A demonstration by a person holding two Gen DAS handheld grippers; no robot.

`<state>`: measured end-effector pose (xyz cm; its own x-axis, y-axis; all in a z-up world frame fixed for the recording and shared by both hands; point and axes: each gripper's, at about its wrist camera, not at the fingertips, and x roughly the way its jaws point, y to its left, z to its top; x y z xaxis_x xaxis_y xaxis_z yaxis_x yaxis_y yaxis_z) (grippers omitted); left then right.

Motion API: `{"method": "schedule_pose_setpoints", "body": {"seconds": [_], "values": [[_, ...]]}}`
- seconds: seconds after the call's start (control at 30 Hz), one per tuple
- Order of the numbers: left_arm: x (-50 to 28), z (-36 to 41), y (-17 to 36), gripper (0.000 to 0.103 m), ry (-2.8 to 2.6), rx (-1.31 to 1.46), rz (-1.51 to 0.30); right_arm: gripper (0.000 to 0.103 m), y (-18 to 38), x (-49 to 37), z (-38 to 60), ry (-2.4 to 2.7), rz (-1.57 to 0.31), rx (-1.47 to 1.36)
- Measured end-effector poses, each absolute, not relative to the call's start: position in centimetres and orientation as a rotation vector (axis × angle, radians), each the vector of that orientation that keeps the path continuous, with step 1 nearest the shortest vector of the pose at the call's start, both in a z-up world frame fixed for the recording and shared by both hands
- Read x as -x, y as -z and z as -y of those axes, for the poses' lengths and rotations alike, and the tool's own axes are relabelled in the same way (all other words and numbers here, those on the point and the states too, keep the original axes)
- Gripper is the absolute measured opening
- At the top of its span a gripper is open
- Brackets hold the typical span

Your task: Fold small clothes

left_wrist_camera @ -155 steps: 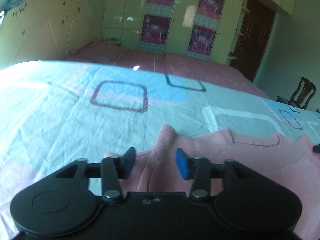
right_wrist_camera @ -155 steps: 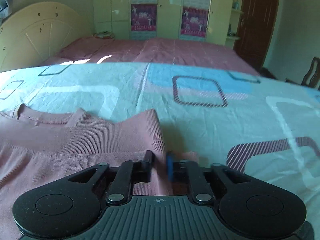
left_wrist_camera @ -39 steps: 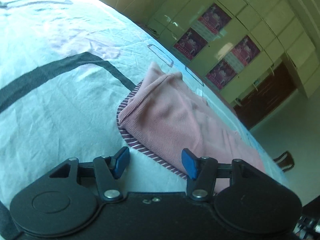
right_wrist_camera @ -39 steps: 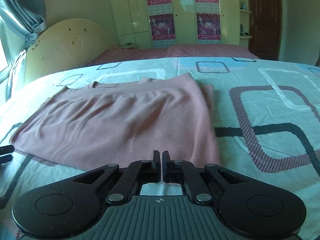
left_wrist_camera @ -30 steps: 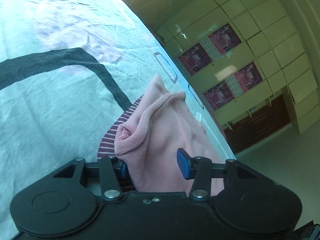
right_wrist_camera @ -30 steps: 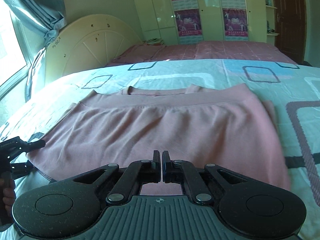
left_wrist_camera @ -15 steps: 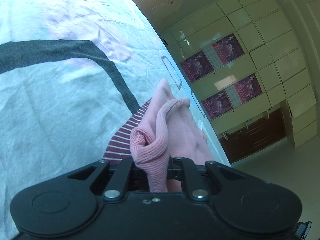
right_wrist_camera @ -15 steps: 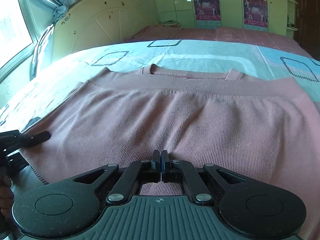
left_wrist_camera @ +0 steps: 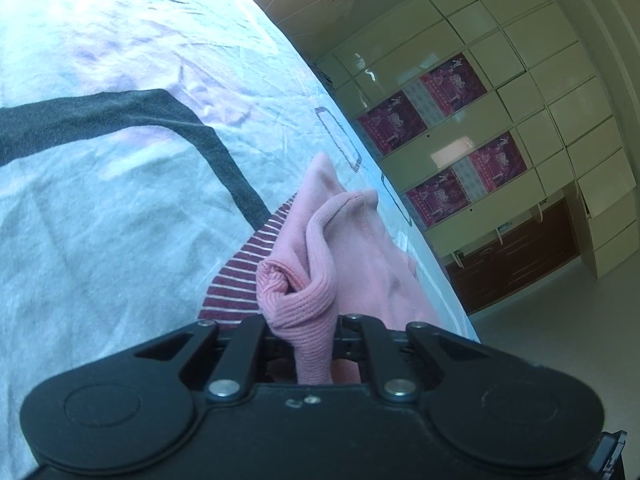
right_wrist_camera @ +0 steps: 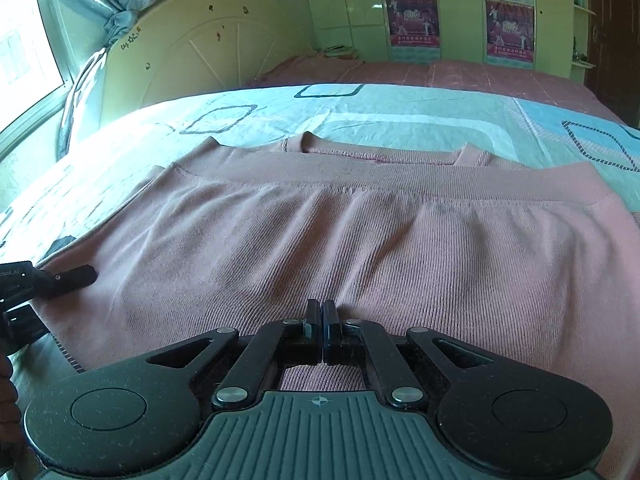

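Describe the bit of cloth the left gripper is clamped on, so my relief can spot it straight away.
Start at the bed's patterned sheet and find the pink knit top spread across it. Follow it to its left edge, where the left gripper is shut on a bunched ribbed corner. It alone is lifted and crumpled; the rest lies flat under the shut, empty right gripper.

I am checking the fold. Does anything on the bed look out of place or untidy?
Only the pink top's left corner: it is bunched between the shut left gripper. The rest lies flat on the bedsheet under the empty shut right gripper.
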<state>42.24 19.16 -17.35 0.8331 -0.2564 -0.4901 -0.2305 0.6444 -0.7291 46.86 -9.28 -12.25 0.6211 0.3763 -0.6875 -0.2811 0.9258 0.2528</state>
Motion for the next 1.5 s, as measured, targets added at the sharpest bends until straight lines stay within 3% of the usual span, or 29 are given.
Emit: {"method": "schedule_pose_setpoints", "body": {"seconds": [0.27, 0.53, 0.7, 0.77, 0.8, 0.83, 0.87, 0.93, 1.0, 1.07, 1.23, 1.5], "values": [[-42.9, -15.3, 12.3, 0.007, 0.027, 0.702, -0.568, 0.000, 12.4, -47.2, 10.2, -0.445, -0.816, -0.136], [-45.2, -1.8, 5.0, 0.007, 0.292, 0.401, -0.572, 0.001, 9.3, -45.2, 20.9, -0.342, -0.704, -0.443], [-46.1, 8.9, 6.5, 0.007, 0.418, 0.248, -0.698, 0.001, 8.0, -43.1, 30.5, -0.249, -0.659, -0.591], [-46.6, 12.8, 9.1, 0.018, 0.492, 0.213, -0.832, 0.002, 7.9, -42.5, 33.2, -0.236, -0.657, -0.641], [-46.9, 14.6, 10.6, 0.035, 0.531, 0.184, -0.929, 0.020, 8.1, -42.3, 34.5, -0.229, -0.673, -0.676], [-46.8, 15.9, 11.6, 0.040, 0.546, 0.167, -0.993, 0.044, 8.2, -42.0, 35.5, -0.211, -0.686, -0.703], [-46.2, 16.2, 11.7, 0.040, 0.559, 0.166, -0.984, 0.085, 8.2, -41.5, 36.2, -0.207, -0.672, -0.723], [-45.1, 15.4, 10.3, 0.041, 0.591, 0.185, -0.909, 0.080, 8.0, -40.8, 37.0, -0.250, -0.661, -0.740], [-44.9, 12.9, 8.4, 0.041, 0.537, 0.200, -0.820, 0.055, 8.0, -40.9, 36.9, -0.296, -0.674, -0.746], [-45.5, 10.2, 7.3, 0.041, 0.444, 0.200, -0.751, 0.049, 8.3, -41.2, 36.3, -0.346, -0.693, -0.762], [-49.5, 5.4, 8.7, 0.036, 0.321, 0.227, -0.805, 0.049, 10.2, -43.0, 32.6, -0.434, -0.795, -0.753], [-51.0, 3.4, 12.2, 0.038, 0.317, 0.183, -0.875, 0.049, 12.6, -46.1, 29.5, -0.472, -0.934, -0.708]]}}
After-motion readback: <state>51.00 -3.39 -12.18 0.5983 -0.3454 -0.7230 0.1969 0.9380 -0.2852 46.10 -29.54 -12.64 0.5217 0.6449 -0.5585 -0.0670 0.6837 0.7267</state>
